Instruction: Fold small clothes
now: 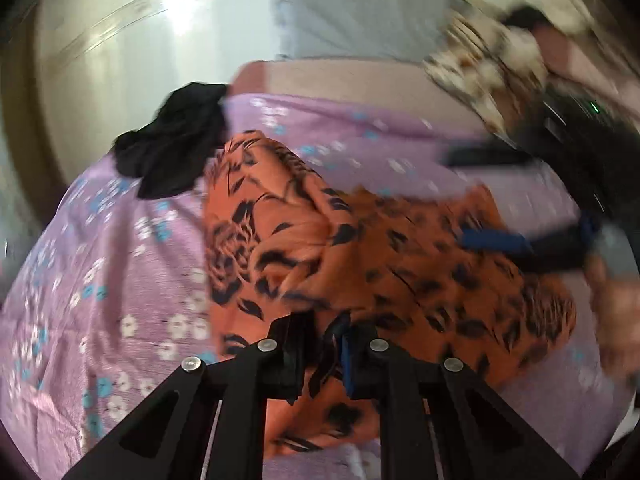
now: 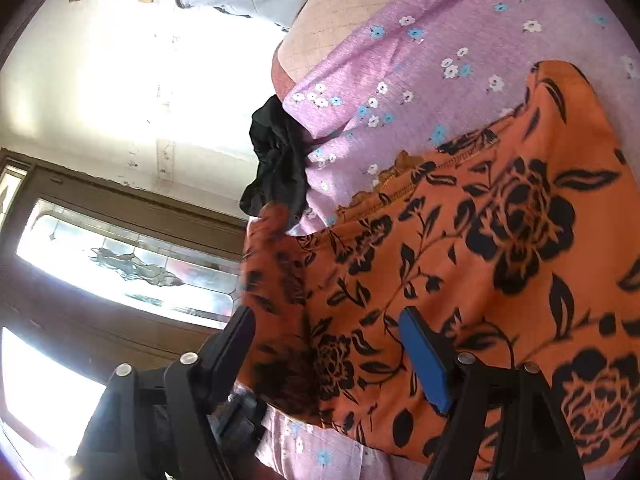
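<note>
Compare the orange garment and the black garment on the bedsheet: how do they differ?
The orange garment has a black flower print; the black garment is plain. The orange one is far larger and spread across the purple floral bedsheet; the black one sits bunched at the sheet's edge. The left hand-held gripper pinches the orange one; nothing holds the black one. Both lie on the bedsheet.

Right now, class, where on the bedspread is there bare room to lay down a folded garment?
Free: the lilac bedspread left of the orange floral garment, below the black cloth; also the strip beyond the garment, toward the far edge. Crowded: the middle, under the garment, where the left claw pinches it and the right claw stands open.
</note>
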The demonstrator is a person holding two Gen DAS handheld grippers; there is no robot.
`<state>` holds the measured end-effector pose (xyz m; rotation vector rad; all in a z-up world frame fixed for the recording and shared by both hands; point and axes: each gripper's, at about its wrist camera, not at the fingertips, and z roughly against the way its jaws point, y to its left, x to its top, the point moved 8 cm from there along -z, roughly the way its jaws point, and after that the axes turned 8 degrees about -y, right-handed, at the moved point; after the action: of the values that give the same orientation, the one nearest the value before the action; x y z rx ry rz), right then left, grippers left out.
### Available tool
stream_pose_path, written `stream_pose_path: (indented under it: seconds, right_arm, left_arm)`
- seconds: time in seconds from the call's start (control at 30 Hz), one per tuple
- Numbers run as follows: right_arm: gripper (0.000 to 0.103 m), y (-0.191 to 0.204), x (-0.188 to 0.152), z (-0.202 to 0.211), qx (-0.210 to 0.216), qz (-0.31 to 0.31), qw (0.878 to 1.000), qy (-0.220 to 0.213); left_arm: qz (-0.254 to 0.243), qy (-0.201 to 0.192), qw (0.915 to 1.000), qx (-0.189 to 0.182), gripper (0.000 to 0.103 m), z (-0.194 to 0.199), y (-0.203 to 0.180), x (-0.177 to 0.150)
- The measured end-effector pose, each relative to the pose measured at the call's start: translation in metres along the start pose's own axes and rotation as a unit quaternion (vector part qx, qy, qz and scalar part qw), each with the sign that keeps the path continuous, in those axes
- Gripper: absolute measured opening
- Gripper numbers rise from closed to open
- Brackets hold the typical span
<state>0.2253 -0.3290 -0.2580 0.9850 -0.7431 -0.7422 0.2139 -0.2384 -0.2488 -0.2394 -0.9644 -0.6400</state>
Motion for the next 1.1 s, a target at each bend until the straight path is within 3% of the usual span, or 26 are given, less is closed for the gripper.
stream_pose_path:
  seconds: [0.17, 0.37, 0.5, 0.53, 0.6, 0.67, 0.77, 0.87, 1.1]
  right_arm:
    - [0.078, -0.012, -0.010, -0.027, 0.012, -0.043, 0.997, 0.060]
    - [0.078, 0.000, -0.013, -0.066, 0.034, -0.039, 0.995, 0.083]
    - [0.076, 0.011, 0.002, -0.098, 0.021, 0.001, 0.998, 0.062]
    - [0.072, 0.013, 0.005, -0.105, 0.023, 0.009, 0.998, 0.058]
    - [0.027, 0.015, 0.005, -0.118, 0.012, 0.036, 0.997, 0.060]
    - [0.024, 0.015, 0.004, -0.122, -0.015, 0.065, 0.996, 0.057]
    - [0.021, 0.023, 0.017, -0.100, -0.016, 0.085, 0.996, 0.034]
    - [0.020, 0.025, 0.037, -0.070, -0.010, 0.087, 0.996, 0.003]
    - [0.017, -0.009, 0.070, 0.019, -0.032, 0.074, 0.995, -0.058]
  left_arm:
    - [-0.066, 0.010, 0.9975, -0.023, 0.010, 0.007, -0.034, -0.017]
    - [-0.072, 0.012, 0.9970, -0.025, 0.010, 0.008, -0.032, -0.018]
    - [-0.074, 0.010, 0.9968, -0.026, 0.010, 0.009, -0.033, -0.019]
    - [-0.079, 0.010, 0.9965, -0.025, 0.010, 0.010, -0.034, -0.022]
    - [-0.089, 0.008, 0.9957, -0.022, 0.010, 0.012, -0.036, -0.020]
    - [-0.087, 0.009, 0.9955, -0.037, 0.010, 0.011, -0.037, -0.018]
    - [-0.089, -0.012, 0.9936, -0.069, 0.009, 0.019, -0.045, -0.004]
    - [-0.069, -0.041, 0.9887, -0.127, 0.009, 0.035, -0.059, 0.012]
    - [-0.003, -0.051, 0.9666, -0.251, 0.010, 0.050, -0.105, 0.029]
